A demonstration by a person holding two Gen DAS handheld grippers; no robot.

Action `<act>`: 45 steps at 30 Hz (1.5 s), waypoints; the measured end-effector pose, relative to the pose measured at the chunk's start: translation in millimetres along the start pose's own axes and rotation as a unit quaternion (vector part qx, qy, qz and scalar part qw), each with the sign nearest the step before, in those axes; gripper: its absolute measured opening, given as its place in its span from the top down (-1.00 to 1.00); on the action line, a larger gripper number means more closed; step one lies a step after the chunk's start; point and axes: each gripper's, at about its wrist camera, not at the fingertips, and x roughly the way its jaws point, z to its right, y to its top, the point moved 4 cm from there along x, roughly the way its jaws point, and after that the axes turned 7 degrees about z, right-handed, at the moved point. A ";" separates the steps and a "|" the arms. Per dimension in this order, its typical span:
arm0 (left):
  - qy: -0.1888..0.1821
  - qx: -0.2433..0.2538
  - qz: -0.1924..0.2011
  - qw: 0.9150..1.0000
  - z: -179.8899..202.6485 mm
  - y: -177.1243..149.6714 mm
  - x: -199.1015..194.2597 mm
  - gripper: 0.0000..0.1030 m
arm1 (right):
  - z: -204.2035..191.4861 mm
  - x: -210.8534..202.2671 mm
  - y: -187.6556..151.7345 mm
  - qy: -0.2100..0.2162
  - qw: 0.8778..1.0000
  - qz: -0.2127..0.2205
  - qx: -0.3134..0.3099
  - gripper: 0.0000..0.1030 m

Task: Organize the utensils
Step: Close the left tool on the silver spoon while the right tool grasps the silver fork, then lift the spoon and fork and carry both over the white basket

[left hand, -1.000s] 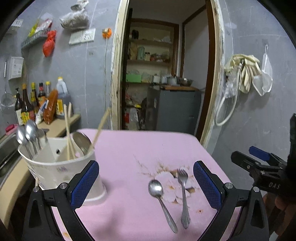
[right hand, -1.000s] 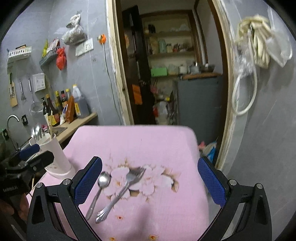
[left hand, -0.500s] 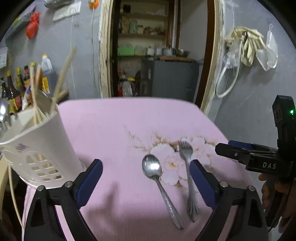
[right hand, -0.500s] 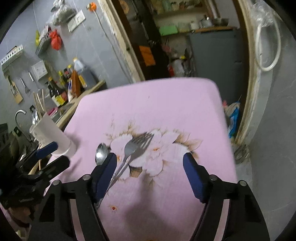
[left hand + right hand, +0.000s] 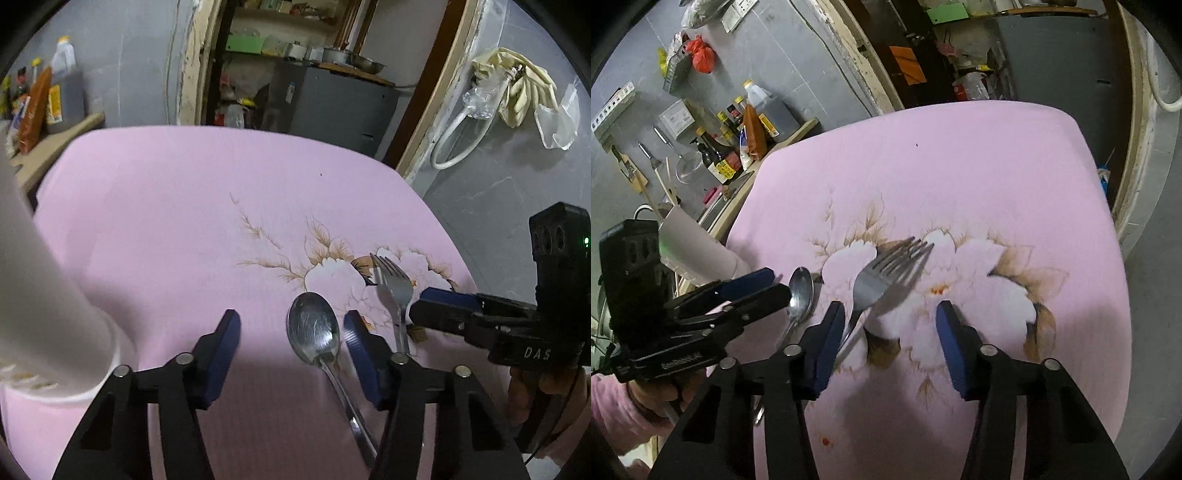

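Spoon (image 5: 314,328) inside closing left tool (image 5: 291,343) | fork (image 5: 882,280) beside closing right tool (image 5: 890,332), ungripped | bottles (image 5: 738,136) only right view

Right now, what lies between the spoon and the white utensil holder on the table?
Only the left gripper's left finger; otherwise bare pink tablecloth separates the spoon from the white utensil holder, as the left wrist view shows.
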 end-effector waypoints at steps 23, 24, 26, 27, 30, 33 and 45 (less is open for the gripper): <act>-0.022 0.064 -0.052 0.996 10.9 10.0 19.6 0.81 | -6.6 52.6 15.5 0.065 0.986 -0.080 0.130 0.75; -0.022 0.062 -0.052 0.997 10.4 10.4 19.5 0.82 | -8.3 52.0 14.5 0.063 0.986 -0.078 0.129 0.75; -0.026 0.053 -0.050 0.997 9.6 11.5 16.8 0.86 | -9.7 47.9 13.5 0.064 0.987 -0.070 0.130 0.77; -0.027 0.050 -0.049 0.997 9.7 12.3 15.9 0.88 | -11.4 44.3 12.5 0.064 0.987 -0.063 0.130 0.78; -0.028 0.047 -0.046 0.997 11.2 13.9 11.8 0.93 | -16.2 31.2 12.1 0.059 0.990 -0.038 0.123 0.79; -0.025 0.057 -0.041 0.997 16.4 15.6 6.5 0.95 | -24.7 12.5 14.5 0.040 0.994 -0.002 0.102 0.80; 0.004 0.097 0.049 0.994 37.5 26.4 -51.6 0.95 | -54.0 -74.5 19.4 -0.043 0.985 0.161 0.038 0.84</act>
